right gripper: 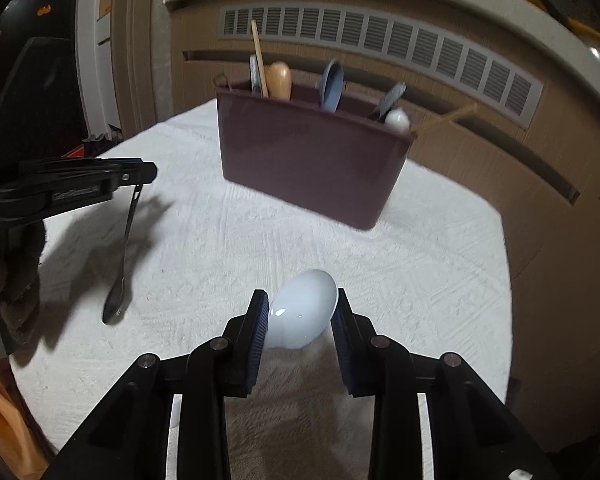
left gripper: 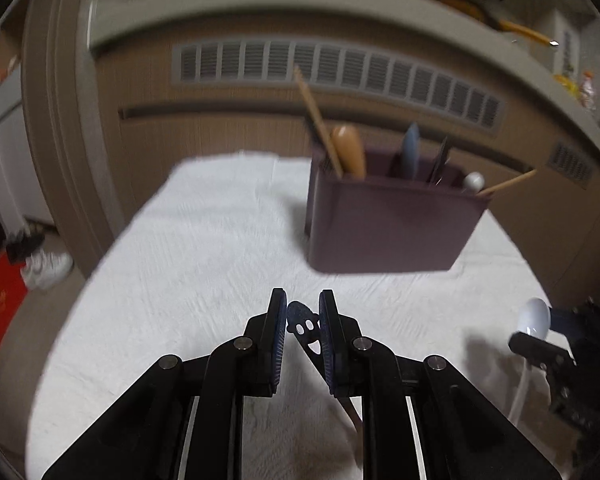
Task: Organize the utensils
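My left gripper (left gripper: 303,312) is shut on the smiley-face handle end of a dark metal spoon (left gripper: 305,330); in the right wrist view the spoon (right gripper: 122,256) hangs bowl-down from the left gripper (right gripper: 140,178), above the cloth. My right gripper (right gripper: 302,304) is shut on a white ceramic spoon (right gripper: 304,310), bowl forward; the same spoon (left gripper: 534,316) shows at the right in the left wrist view. A maroon utensil holder (left gripper: 384,224) (right gripper: 312,160) stands at the back of the table, with chopsticks, a wooden spoon, a blue spoon and a white spoon in it.
A white textured cloth (left gripper: 204,264) (right gripper: 420,264) covers the table. A brown cabinet with vent grilles (right gripper: 380,36) stands behind it. White shoes and a red mat (left gripper: 4,300) lie on the floor at the left.
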### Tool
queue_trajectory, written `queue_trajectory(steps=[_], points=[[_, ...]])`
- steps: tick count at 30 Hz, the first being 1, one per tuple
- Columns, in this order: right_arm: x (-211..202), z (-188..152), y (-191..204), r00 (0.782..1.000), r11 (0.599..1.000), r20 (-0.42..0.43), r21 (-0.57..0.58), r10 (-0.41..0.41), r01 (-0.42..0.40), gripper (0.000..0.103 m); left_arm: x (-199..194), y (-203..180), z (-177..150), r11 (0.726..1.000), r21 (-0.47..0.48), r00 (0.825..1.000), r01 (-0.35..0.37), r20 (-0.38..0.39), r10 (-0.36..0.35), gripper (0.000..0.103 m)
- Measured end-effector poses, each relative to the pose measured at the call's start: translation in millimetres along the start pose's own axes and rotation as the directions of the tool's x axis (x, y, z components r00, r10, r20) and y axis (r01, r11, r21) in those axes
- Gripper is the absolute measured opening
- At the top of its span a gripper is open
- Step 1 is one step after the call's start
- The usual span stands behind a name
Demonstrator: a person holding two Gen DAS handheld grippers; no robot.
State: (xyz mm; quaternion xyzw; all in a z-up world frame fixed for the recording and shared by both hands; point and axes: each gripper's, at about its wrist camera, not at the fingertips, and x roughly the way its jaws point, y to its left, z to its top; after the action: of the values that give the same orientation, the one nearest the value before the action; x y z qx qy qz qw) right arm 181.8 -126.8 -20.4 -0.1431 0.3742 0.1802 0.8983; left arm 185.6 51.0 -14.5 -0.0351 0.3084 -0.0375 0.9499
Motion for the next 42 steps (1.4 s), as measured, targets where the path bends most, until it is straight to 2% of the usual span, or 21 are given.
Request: queue_trajectory(steps=[3, 5, 7, 9, 12, 15, 17, 19, 21, 24, 27, 29, 32, 34, 36, 37, 38, 40, 42], points=[[-14.7, 13.3, 0.4, 0.999, 0.999, 0.047, -0.023, -0.025, 0.026, 0.028, -24.7, -6.6, 13.9, 0.999, 0.032, 0.997, 0.015, 0.080, -0.018, 0.015], [-23.4, 22.0, 1.4, 0.997, 0.999, 0.071, -0.039, -0.032, 0.035, 0.028, -37.1, -8.9, 22.5, 0.999, 0.036, 0.992, 0.039, 0.116, -0.043, 0.006], [-31.1, 31.5, -0.6, 0.996, 0.999, 0.087, -0.033, -0.015, 0.018, 0.026, -47.8, -11.8, 29.5, 0.997, 0.045, 0.987, 0.057, 0.148, -0.064, 0.005], [-37.3, 39.3, -3.5, 0.995, 1.000, 0.098, -0.018, 0.012, -0.010, 0.025, -55.9, -12.7, 34.1, 0.997, 0.052, 0.984, 0.061, 0.167, -0.069, 0.005], [-45.4, 48.0, -4.8, 0.993, 1.000, 0.119, -0.019, -0.001, 0.003, 0.023, -56.6, -1.2, 36.4, 0.999, 0.022, 0.988, 0.034, 0.152, -0.037, 0.005], [-44.2, 45.8, -1.3, 0.994, 0.999, 0.105, -0.037, -0.014, 0.018, 0.022, -41.6, 21.4, 33.1, 0.998, -0.054, 0.998, 0.010, 0.061, -0.007, 0.008], [-37.8, 40.4, 0.9, 0.996, 0.998, 0.084, -0.051, -0.018, 0.023, 0.022, -19.1, 42.3, 29.7, 0.990, -0.135, 0.999, -0.029, -0.042, 0.024, 0.012], [-25.3, 35.3, 4.0, 0.998, 0.997, 0.056, -0.066, -0.031, 0.034, 0.022, 5.4, 54.1, 24.2, 0.982, -0.185, 0.988, -0.031, -0.153, 0.003, 0.023], [-13.9, 30.5, 6.9, 0.998, 0.995, 0.038, -0.084, -0.046, 0.049, 0.022, 31.0, 60.3, 20.1, 0.970, -0.238, 0.973, -0.040, -0.231, -0.016, 0.031], [5.2, 23.5, 11.5, 0.999, 0.993, 0.011, -0.105, -0.049, 0.050, 0.022, 59.9, 48.2, 19.5, 0.975, -0.212, 0.960, -0.062, -0.280, 0.000, 0.035], [18.5, 17.7, 13.8, 0.999, 0.994, -0.009, -0.105, -0.037, 0.036, 0.022, 92.7, 31.8, 25.7, 0.981, -0.150, 0.949, -0.120, -0.308, 0.069, 0.038], [24.4, 14.3, 13.8, 0.999, 0.993, -0.015, -0.108, -0.038, 0.037, 0.022, 116.5, 26.8, 29.1, 0.977, -0.111, 0.927, -0.181, -0.350, 0.132, 0.038], [29.4, 10.7, 7.9, 0.999, 0.996, -0.026, -0.088, -0.022, 0.020, 0.022, 139.3, 27.4, 25.9, 0.973, -0.108, 0.898, -0.206, -0.415, 0.144, 0.038], [30.4, 9.5, 2.2, 1.000, 0.998, -0.029, -0.068, -0.005, 0.003, 0.022, 144.2, 23.3, 27.2, 0.973, -0.078, 0.900, -0.217, -0.402, 0.168, 0.039], [30.0, 9.4, -3.4, 1.000, 0.999, -0.024, -0.044, 0.014, -0.015, 0.020, 146.8, 19.7, 26.4, 0.977, -0.066, 0.910, -0.202, -0.382, 0.162, 0.035], [29.0, 10.2, -6.4, 0.999, 0.999, -0.018, -0.031, 0.029, -0.030, 0.017, 146.9, 16.5, 25.2, 0.982, -0.049, 0.919, -0.182, -0.364, 0.152, 0.029], [27.6, 11.2, -8.2, 0.999, 0.999, -0.011, -0.022, 0.039, -0.039, 0.016, 146.3, 12.7, 23.8, 0.987, -0.032, 0.928, -0.157, -0.346, 0.137, 0.017], [24.2, 14.1, -9.5, 0.999, 0.999, 0.002, -0.017, 0.033, -0.033, 0.016, 140.0, 5.8, 17.1, 0.992, 0.007, 0.945, -0.125, -0.303, 0.121, 0.017], [19.3, 17.0, -10.2, 1.000, 1.000, 0.011, -0.018, 0.008, -0.008, 0.015, 124.9, 4.6, 13.2, 0.998, -0.002, 0.964, -0.058, -0.261, 0.056, 0.017]])
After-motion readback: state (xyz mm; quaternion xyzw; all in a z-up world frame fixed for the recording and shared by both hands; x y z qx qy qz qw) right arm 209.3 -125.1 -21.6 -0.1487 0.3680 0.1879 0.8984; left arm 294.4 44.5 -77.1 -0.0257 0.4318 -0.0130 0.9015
